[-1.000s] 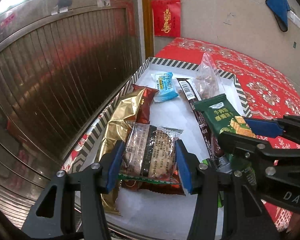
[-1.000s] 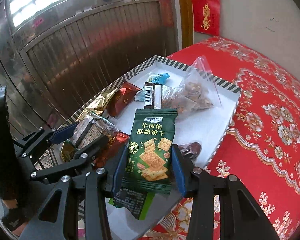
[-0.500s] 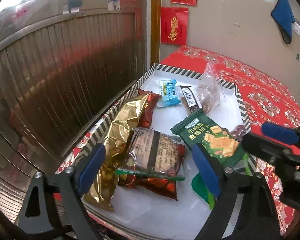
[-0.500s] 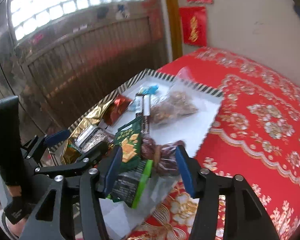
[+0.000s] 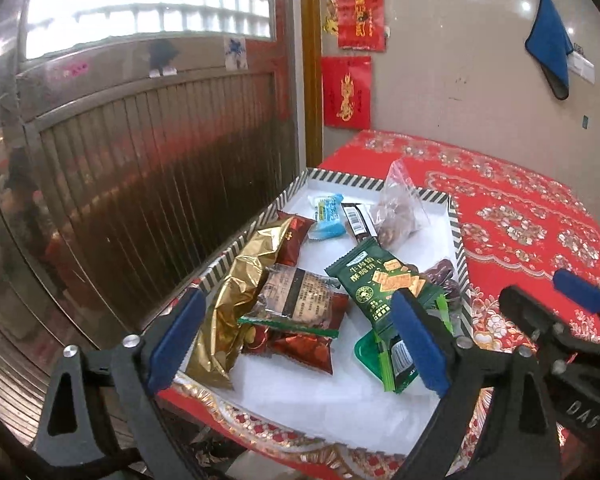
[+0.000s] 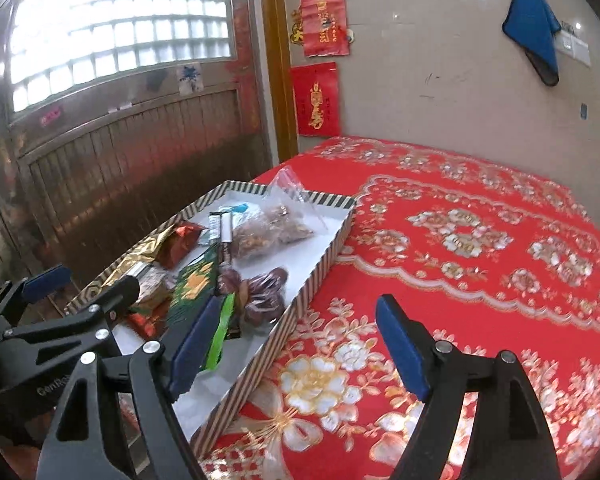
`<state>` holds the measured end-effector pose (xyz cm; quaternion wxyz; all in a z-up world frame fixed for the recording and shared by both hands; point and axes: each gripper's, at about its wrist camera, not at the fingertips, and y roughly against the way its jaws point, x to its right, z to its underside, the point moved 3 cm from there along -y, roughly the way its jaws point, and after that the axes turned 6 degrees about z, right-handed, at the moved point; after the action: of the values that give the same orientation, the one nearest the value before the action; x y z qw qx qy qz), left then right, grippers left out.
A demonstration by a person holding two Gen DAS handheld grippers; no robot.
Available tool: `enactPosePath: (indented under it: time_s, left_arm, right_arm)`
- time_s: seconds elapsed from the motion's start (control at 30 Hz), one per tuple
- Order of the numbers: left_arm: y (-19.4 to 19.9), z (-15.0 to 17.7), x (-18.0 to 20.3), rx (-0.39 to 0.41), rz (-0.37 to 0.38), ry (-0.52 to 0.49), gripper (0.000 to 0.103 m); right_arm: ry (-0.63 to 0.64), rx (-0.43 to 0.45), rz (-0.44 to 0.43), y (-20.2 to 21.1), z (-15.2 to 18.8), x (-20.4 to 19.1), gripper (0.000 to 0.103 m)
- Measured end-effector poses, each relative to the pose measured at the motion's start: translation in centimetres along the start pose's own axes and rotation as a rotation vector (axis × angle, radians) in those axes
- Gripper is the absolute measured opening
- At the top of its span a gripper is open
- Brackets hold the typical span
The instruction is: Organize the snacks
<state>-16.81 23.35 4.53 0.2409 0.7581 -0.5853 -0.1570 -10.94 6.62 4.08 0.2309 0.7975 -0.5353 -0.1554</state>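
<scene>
1. Here, the snacks are seen gathered in a shallow white tray with a black-and-white striped rim [image 5: 342, 179], set on a red floral tablecloth [image 6: 480, 264] at the table's left edge.
2. The left gripper [image 5: 296, 344] is held with its blue-padded jaws spread wide and nothing between them; it hovers above the near end of the tray.
3. The right gripper [image 6: 300, 356] is likewise spread apart and empty, poised over the tablecloth just beside the tray's right wall.
4. A dark green cracker packet [image 5: 384, 292] is seen lying flat near the tray's middle, beside a clear-wrapped brown biscuit pack [image 5: 300, 296] that rests on a glossy red foil packet [image 5: 300, 346].
5. A crumpled gold foil bag [image 5: 240, 292] lies along the left wall; a clear plastic bag of nuts [image 5: 398, 216], a small light-blue sachet [image 5: 327, 216] and wrapped dark dates [image 6: 264, 288] lie further along.
6. All packets are judged light, soft and slippery; the crackers are probably brittle.
7. A hold across a sealed edge or the flat width is advised, with gentle pressure so contents are not crushed.
</scene>
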Motion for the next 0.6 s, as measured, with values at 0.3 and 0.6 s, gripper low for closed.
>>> enactPosePath:
  time_s: [0.3, 0.6]
  left_arm:
    - [1.1, 0.4, -0.6, 0.003, -0.029, 0.014, 0.098]
    - [1.5, 0.6, -0.4, 0.006, -0.045, -0.009, 0.098]
  right_arm:
    - [0.028, 0.024, -0.005, 1.5, 0.4, -1.2, 0.081]
    - [0.034, 0.022, 0.008, 1.5, 0.5, -1.5, 0.081]
